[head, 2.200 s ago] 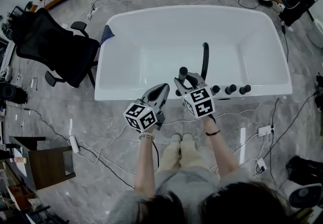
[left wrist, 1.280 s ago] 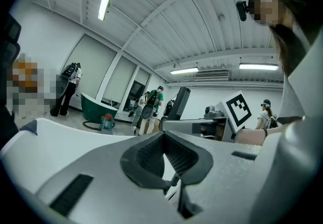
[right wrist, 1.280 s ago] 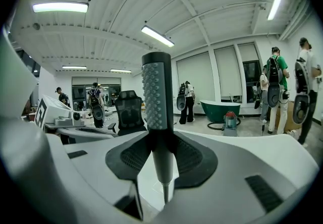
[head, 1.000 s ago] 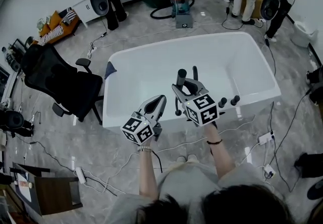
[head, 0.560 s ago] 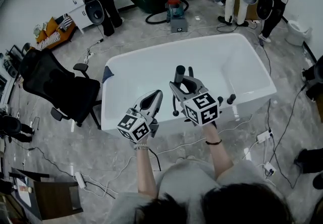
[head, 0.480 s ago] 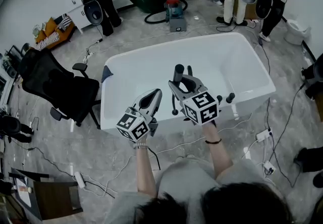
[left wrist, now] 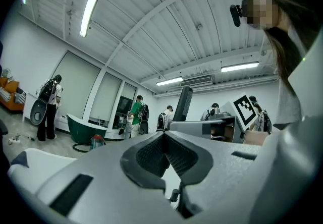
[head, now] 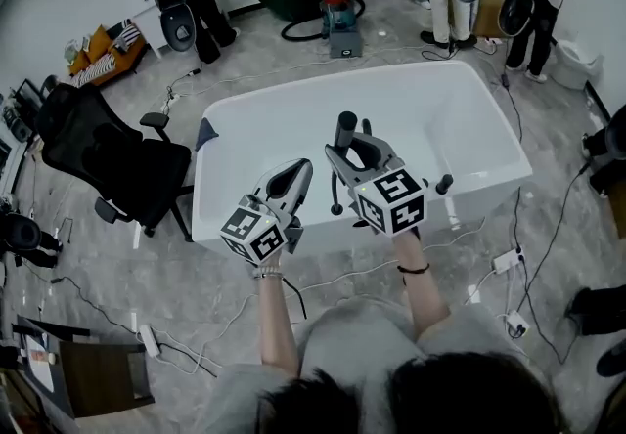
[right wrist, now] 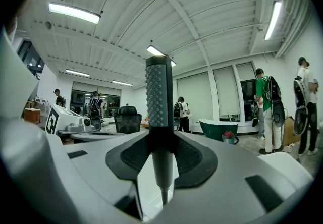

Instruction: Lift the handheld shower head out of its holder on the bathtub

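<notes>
In a big room with a grey stone floor point(head: 127, 256), above the near edge of the white bathtub point(head: 509, 144), the right claw point(head: 344, 151) is clamped on the slim neck of the shower head point(head: 345, 124), which stands upright, well clear of the rim. The left claw point(head: 293, 178) just beside it is closed on nothing. The shower head looks stiff, smooth and probably slippery, light in itself though any hose would tug, so that neck under the nubbed face seems the right hold.

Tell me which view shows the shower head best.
Right gripper view: shower head upright, gripped between the jaws, nozzle face visible. Head view shows only its dark top; left gripper view, a distant side sliver.
</notes>
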Motion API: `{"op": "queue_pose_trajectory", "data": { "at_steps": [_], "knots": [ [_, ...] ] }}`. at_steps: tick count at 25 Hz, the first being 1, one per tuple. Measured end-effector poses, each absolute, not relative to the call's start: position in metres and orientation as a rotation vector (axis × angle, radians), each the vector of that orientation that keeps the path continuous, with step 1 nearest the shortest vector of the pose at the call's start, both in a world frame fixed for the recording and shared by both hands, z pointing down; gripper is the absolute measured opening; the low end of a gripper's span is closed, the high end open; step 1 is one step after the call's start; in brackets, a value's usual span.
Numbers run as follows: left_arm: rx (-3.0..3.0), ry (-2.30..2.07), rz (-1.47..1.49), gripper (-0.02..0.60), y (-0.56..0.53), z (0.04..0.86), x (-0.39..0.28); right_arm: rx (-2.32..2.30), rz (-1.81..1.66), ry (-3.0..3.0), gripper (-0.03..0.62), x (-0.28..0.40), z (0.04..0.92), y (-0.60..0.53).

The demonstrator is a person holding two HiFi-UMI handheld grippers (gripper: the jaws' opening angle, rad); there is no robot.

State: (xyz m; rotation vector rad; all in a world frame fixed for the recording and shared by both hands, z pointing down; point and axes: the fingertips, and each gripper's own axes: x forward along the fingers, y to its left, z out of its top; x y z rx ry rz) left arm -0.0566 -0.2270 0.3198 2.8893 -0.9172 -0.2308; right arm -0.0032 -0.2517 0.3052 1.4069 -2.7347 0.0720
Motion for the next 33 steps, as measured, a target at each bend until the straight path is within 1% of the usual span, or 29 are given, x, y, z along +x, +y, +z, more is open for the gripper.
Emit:
{"op": "queue_pose_trajectory", "data": {
  "at_steps": [33],
  "knots": [
    [2.917, -0.849, -0.195, 0.005, -0.2268, 0.3207, -0.0477, 1.418, 0.028, -2.737, 0.133, -0.0020, 0.2995, -0.2504]
  ]
}}
